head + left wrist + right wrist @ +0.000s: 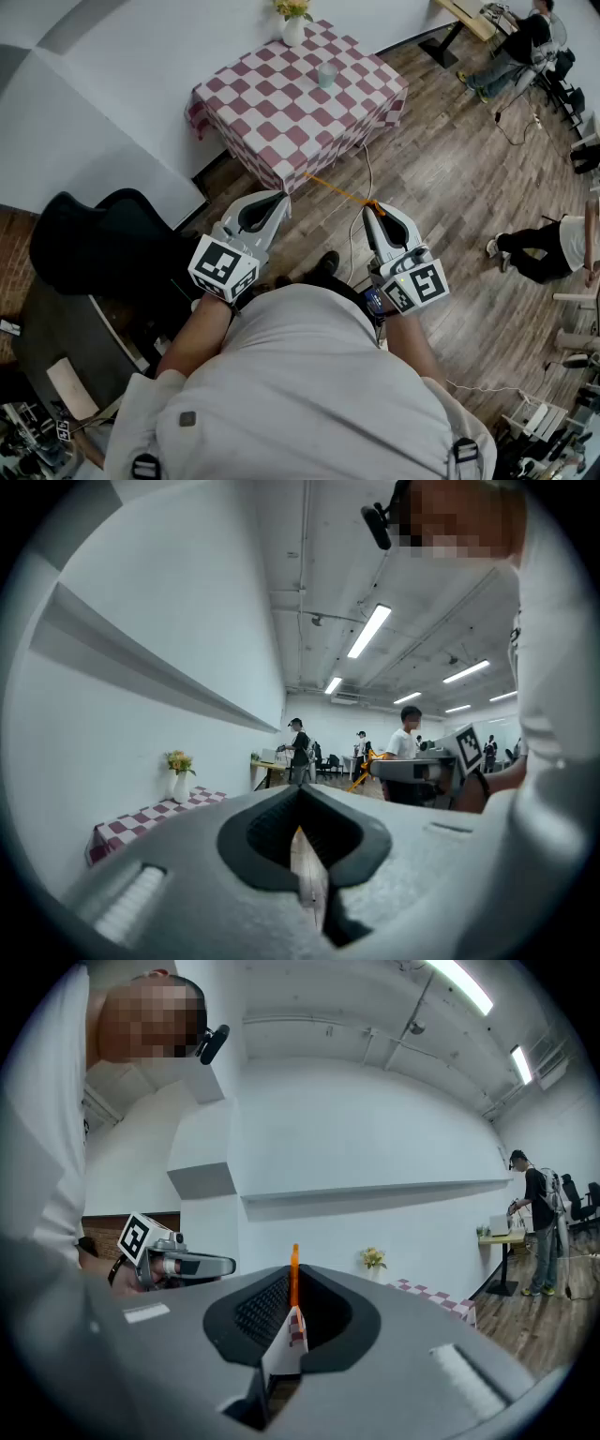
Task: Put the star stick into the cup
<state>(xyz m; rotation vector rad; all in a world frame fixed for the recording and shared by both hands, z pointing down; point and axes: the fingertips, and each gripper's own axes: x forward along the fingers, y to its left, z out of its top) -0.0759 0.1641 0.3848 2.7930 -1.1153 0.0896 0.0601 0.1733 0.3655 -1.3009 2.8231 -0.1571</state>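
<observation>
A thin orange star stick [339,190] juts left and forward from my right gripper [371,210], which is shut on it. In the right gripper view the stick [294,1262] stands up between the closed jaws of that gripper [292,1286]. The pale teal cup [326,75] stands on the red-and-white checkered table [272,127], well ahead of both grippers. My left gripper [280,198] is shut with nothing in it, and its jaws [300,797] meet in its own view. Both grippers are held over the wooden floor, close to my body.
A white vase of yellow flowers [293,28] stands at the table's far edge. A black chair [103,248] is at my left by the white wall. Cables [361,173] run across the floor. People sit or stand at the right [548,248] and far right [520,47].
</observation>
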